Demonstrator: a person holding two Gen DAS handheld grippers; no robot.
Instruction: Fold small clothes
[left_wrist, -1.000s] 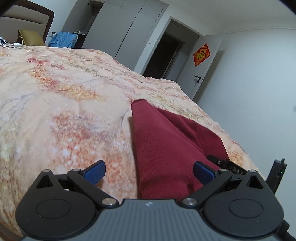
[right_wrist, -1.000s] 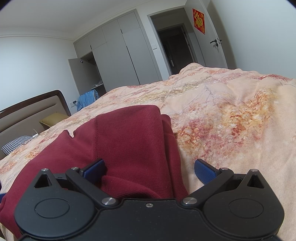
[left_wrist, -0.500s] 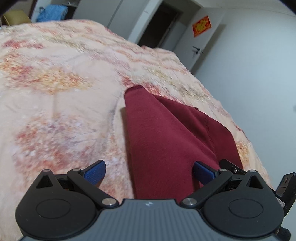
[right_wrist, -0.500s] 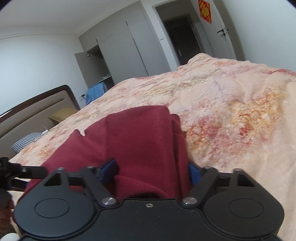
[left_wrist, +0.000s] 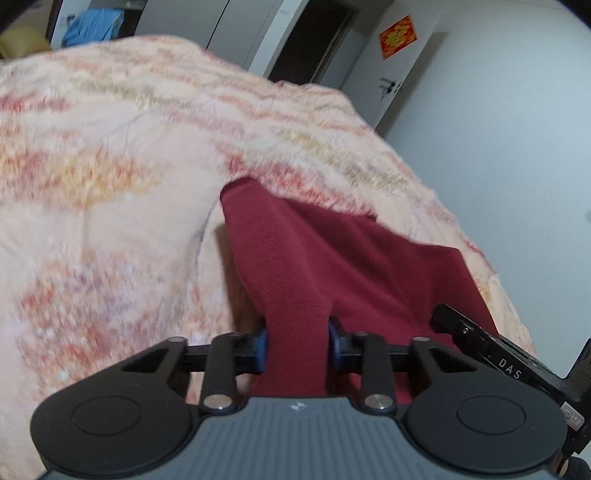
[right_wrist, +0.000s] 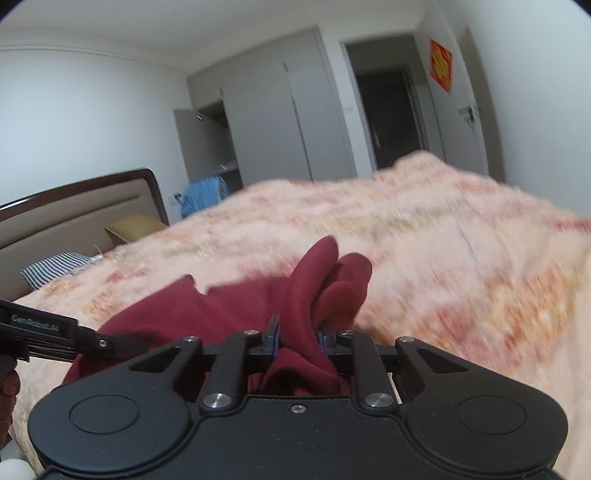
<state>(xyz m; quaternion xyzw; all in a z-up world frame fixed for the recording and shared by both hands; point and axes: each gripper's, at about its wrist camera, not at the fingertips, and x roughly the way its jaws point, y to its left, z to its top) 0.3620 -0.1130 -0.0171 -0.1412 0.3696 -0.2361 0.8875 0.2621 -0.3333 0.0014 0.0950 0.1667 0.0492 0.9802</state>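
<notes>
Both grippers (jaws closing) now pinch the maroon garment (left_wrist: 295, 280).

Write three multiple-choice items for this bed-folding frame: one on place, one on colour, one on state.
1. Where does the garment lie?
A. on the floor
B. on the patterned quilt
C. in the wardrobe

2. What colour is the garment?
A. dark red
B. blue
C. white

3. What sits between the right tool's pads?
A. nothing
B. a pillow
C. a bunched fold of the garment

Key: B, quilt surrounds the cloth; A, it reads dark red in both views; C, cloth is pinched there as the jaws are closing, and the left tool clamps a fold likewise.
</notes>
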